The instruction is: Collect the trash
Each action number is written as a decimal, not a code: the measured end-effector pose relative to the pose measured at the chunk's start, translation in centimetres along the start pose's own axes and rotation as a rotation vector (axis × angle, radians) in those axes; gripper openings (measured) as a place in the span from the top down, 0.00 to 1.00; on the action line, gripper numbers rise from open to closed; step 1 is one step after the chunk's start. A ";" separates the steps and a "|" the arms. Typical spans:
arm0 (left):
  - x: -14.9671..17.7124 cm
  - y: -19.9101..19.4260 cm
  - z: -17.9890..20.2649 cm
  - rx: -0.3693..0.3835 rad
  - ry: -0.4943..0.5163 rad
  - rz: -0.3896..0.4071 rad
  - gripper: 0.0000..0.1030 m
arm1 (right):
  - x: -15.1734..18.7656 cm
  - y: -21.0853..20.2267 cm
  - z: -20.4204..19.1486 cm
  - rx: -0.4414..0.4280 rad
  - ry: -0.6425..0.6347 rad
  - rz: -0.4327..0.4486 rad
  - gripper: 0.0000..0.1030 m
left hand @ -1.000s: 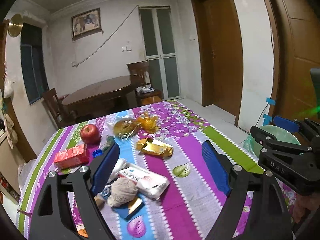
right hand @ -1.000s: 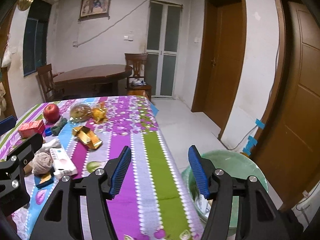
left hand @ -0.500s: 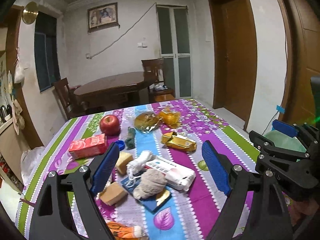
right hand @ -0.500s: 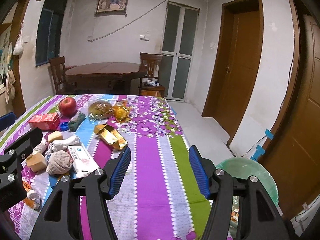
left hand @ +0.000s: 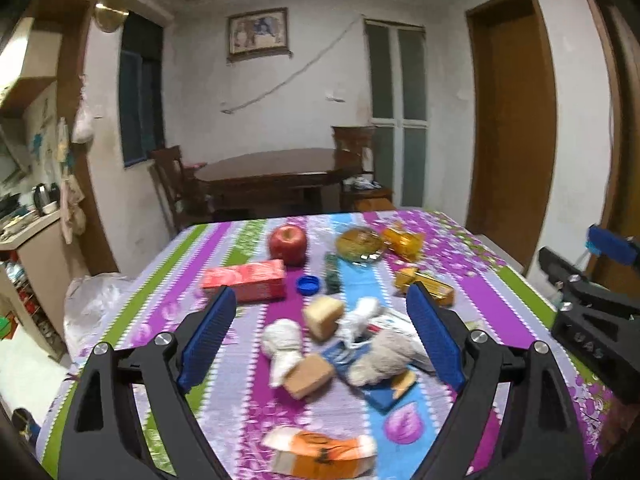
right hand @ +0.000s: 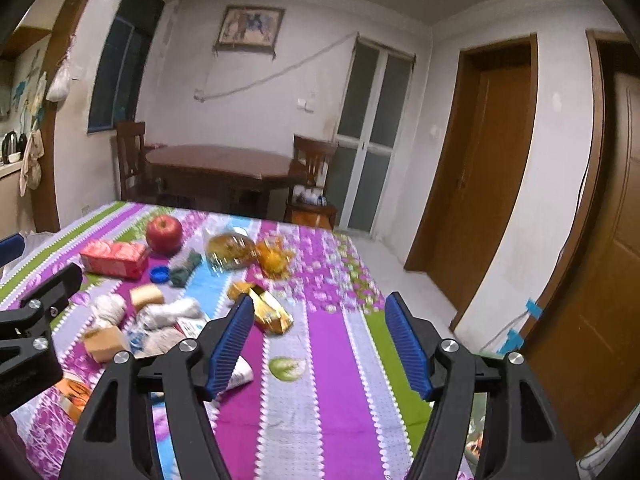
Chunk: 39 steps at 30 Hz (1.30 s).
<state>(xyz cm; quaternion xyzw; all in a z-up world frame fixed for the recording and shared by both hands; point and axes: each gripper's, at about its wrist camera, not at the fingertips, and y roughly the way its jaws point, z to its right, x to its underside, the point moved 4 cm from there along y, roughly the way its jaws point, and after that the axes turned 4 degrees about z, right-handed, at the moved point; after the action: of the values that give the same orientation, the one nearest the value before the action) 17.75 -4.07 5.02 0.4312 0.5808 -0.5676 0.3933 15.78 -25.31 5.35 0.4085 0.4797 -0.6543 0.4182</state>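
Trash (left hand: 320, 344) lies scattered mid-frame on the striped worktop (left hand: 500, 300). Left tool (left hand: 320, 328) spread wide, empty, above it. Right tool (right hand: 320, 336), jaws just opening, empty, over bare cloth; gold wrapper (right hand: 268, 308) beside its left pad.

One apple (left hand: 287, 244), one red carton (left hand: 245, 281), one blue bottle cap (left hand: 308, 284), two tan blocks (left hand: 323, 316)
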 end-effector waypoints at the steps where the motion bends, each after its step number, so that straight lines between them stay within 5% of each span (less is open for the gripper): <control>1: -0.1 -0.3 -0.4 -0.007 -0.008 0.004 0.18 | -0.6 -1.0 -0.4 0.003 -0.008 0.032 0.26; 7: -1.4 -2.9 -3.3 -0.068 -0.055 0.069 0.17 | -4.1 -7.6 -2.6 0.016 -0.049 0.231 0.05; 15: -2.9 -5.1 -4.5 -0.080 -0.085 0.133 0.15 | -6.5 -13.3 -3.6 0.008 -0.076 0.375 0.05; 39: -4.1 -8.1 -4.0 -0.102 -0.057 0.218 0.05 | -7.5 -16.8 -2.6 0.025 -0.072 0.390 0.05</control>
<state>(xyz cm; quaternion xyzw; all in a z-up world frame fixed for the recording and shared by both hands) 11.53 -0.20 11.71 0.4550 0.5472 -0.5031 0.4903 2.73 -18.42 16.62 0.4752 0.3679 -0.5810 0.5489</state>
